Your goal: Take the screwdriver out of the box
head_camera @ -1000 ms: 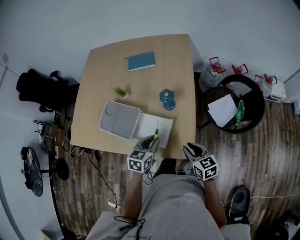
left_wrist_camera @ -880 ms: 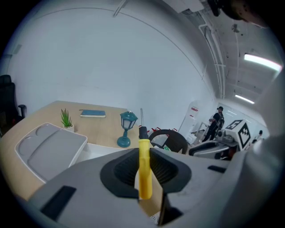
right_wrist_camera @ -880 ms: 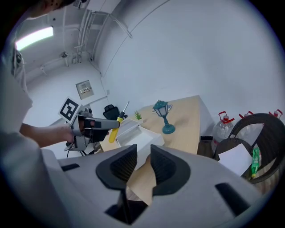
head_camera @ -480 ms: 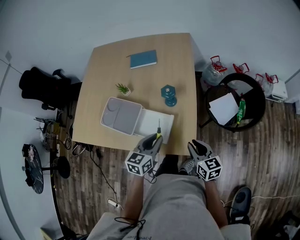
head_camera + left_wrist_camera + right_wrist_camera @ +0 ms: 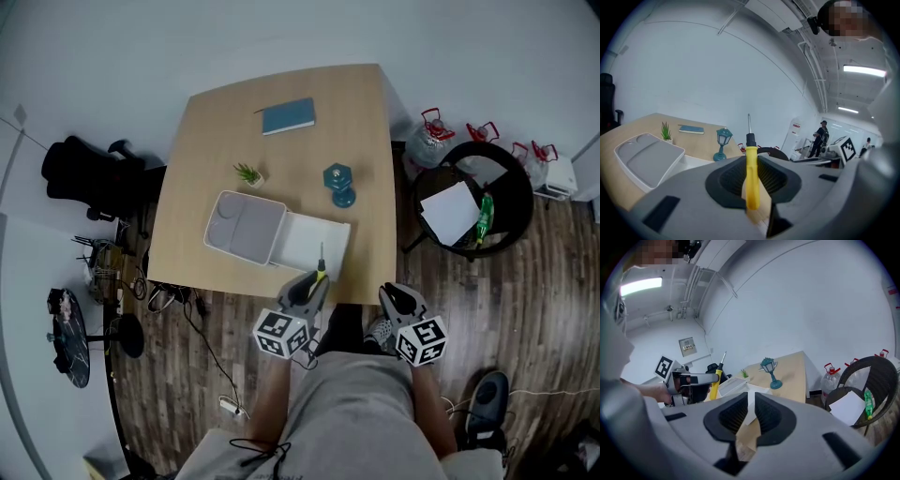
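No word, brand or number can be read; the left gripper point(image 5: 309, 284) and the right gripper point(image 5: 395, 295) bear only black-and-white square markers point(image 5: 284, 335). A small wall sign point(image 5: 687, 347) shows print too small to read.

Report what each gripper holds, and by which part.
Left gripper: the screwdriver, clamped by its yellow handle, shaft upward. Right gripper: nothing; its jaws are closing on empty air.
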{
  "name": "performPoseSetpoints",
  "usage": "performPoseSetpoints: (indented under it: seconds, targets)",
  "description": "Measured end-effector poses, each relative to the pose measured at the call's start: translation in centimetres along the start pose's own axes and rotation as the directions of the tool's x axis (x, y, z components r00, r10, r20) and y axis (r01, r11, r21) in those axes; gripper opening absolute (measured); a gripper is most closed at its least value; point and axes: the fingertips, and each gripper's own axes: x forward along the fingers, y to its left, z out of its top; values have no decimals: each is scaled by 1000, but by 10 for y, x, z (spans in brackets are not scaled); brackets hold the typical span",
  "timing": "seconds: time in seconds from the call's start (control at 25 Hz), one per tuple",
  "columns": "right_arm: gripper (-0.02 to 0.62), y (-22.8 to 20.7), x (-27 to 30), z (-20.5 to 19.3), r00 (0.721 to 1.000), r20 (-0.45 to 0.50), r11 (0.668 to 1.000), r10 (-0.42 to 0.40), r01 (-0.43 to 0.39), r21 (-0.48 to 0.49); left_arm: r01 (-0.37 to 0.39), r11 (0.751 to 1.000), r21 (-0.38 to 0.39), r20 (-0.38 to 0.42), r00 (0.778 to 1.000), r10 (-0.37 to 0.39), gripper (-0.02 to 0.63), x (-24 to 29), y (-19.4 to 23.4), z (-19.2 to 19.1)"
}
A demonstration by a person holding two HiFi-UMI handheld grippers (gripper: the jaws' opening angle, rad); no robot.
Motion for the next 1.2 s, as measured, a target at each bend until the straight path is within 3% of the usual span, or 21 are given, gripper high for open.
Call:
performPoseSetpoints:
  seconds: [0.48,1.2]
  targets:
    - [5,8,-9,-9,1000,17,1000,-11,12,-16,-7,1000,7,-2,1000,7,71,-15,-4,-20]
    - [2,16,-13,-15,1000,-5,999,13,-13,-43,-50,999,-7,-7,999,50,71,-25,-3,-26]
